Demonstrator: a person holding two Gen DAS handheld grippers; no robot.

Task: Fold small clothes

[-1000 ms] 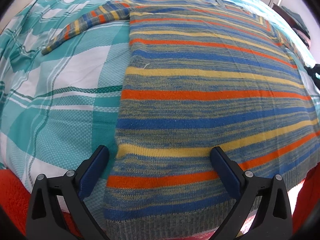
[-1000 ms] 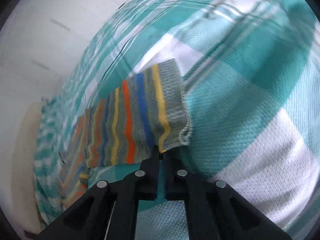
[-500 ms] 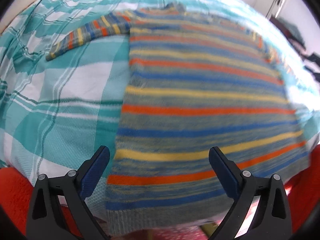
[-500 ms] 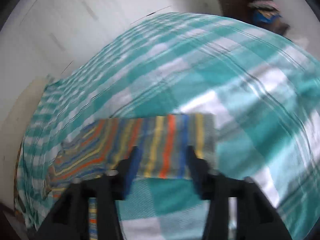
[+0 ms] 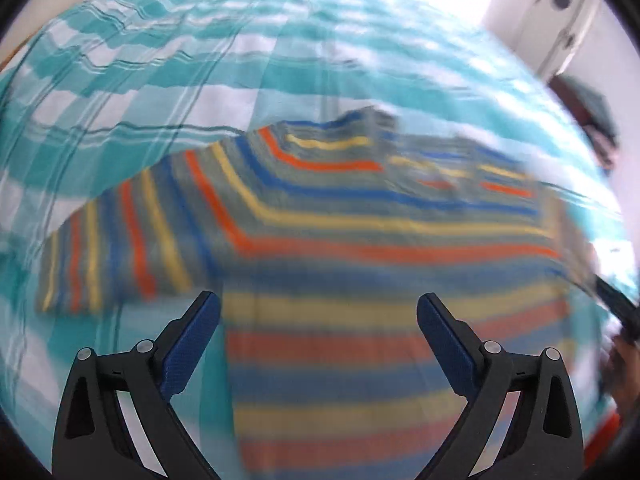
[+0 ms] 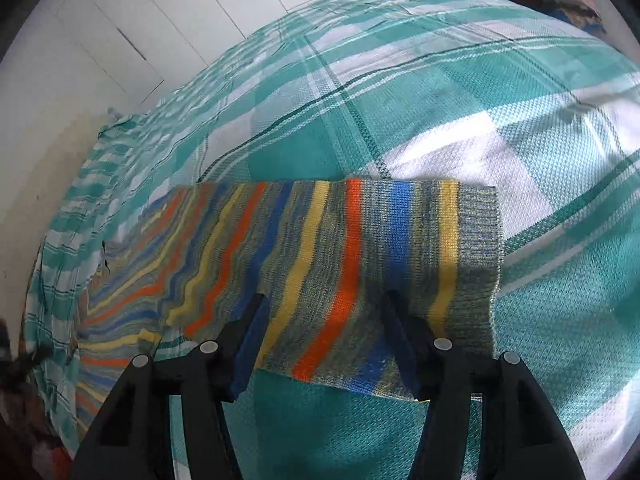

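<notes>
Your right gripper (image 6: 324, 320) stands partly open above the sleeve (image 6: 360, 260), gripping nothing; the sleeve lies flat across mid-frame, cuff (image 6: 478, 240) at right. Your left gripper (image 5: 318, 320) is spread wide and empty, low in its blurred frame; beyond it the striped sweater (image 5: 360, 280) fills the centre, one sleeve reaching left; a teal checked sheet (image 5: 160, 80) lies under everything.

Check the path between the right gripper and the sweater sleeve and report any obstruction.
Nothing visible obstructs it. The right gripper is open directly over the striped sleeve, which lies flat on the plaid bedspread.
</notes>
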